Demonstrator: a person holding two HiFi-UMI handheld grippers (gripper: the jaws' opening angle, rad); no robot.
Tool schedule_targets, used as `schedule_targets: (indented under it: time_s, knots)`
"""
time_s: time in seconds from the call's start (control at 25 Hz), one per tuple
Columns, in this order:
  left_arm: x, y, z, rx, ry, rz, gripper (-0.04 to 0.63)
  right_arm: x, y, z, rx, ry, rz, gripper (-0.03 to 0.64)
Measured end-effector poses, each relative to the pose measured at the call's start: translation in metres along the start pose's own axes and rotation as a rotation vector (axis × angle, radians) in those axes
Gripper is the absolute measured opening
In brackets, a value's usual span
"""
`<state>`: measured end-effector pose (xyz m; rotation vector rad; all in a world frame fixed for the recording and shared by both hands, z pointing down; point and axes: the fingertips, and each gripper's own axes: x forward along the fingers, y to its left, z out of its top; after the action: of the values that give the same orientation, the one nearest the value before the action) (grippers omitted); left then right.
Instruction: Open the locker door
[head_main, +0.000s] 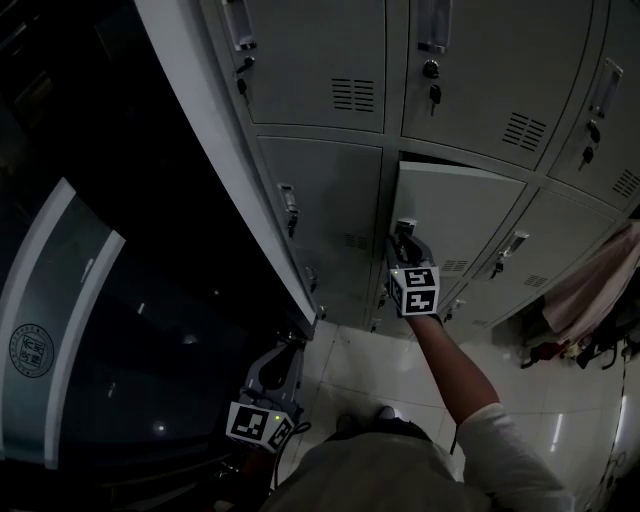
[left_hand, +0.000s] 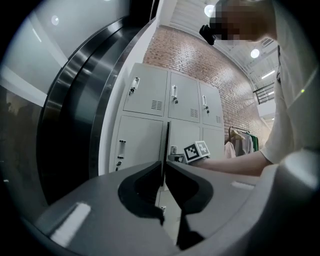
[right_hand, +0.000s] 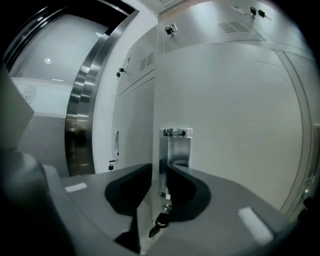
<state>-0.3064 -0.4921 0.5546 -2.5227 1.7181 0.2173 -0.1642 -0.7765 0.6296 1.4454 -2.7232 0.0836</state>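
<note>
So the right tongs (right_hand: 160, 176) are pinching the metal handle (right_hand: 175, 149) of the locker door (right_hand: 230, 115). Their own view is showing the two jaws squeezed against the handle plate from both sides, with a small key (right_hand: 159, 222) dangling just under it. From the head view you aren't getting any of that detail. What it is showing instead is that the door is sitting slightly ajar in the middle row of the lockers, with a dark gap along its top edge. The person's forearm (head_main: 450, 360) is reaching out to it over the tiled floor (head_main: 370, 365).

The left tongs (left_hand: 164, 172) are hanging low and well away from the lockers, down near the person's side. Their jaws are sitting together with nothing between them, which only their own view is really making clear.

That left gripper view is also picking up things the others aren't. A brick wall (left_hand: 200, 60) is running above the lockers, and the door's edge is sticking out toward the camera. The marker cube (left_hand: 196, 151) of the right tongs is sitting right at that edge. Some clothes (head_main: 590, 290) are hanging off to the right of the lockers.
</note>
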Motion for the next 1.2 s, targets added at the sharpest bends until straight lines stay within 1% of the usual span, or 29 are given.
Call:
schedule_targets:
  time_s: [0.2,0.24,0.48,0.64,0.8,1.04,1.2]
  knots:
    - [0.006,-0.012,0.000,-0.008,0.006,-0.038,0.042,-0.042,0.017,0.002,-0.005,-0.033,0.010,0.110]
    - [0.008,-0.014,-0.001,-0.009,0.008,-0.045,0.041,-0.053,0.019,0.003,-0.007,-0.047,0.007,0.103]
    - [0.019,-0.034,-0.005,-0.013,0.026,-0.095,0.040,-0.127,0.023,0.004,-0.045,-0.106,-0.016,0.112]
    - [0.027,-0.049,-0.006,-0.019,0.034,-0.130,0.037,-0.181,0.012,0.004,-0.072,-0.128,-0.062,0.127]
    - [0.038,-0.066,-0.009,-0.026,0.047,-0.175,0.037,-0.226,-0.006,0.003,-0.065,-0.129,-0.111,0.132]
    - [0.055,-0.090,-0.001,-0.022,0.035,-0.229,0.032,-0.274,-0.035,0.000,-0.030,-0.128,-0.195,0.089]
    - [0.061,-0.096,0.001,-0.013,0.030,-0.221,0.031,-0.290,-0.049,0.000,-0.010,-0.127,-0.242,0.077]
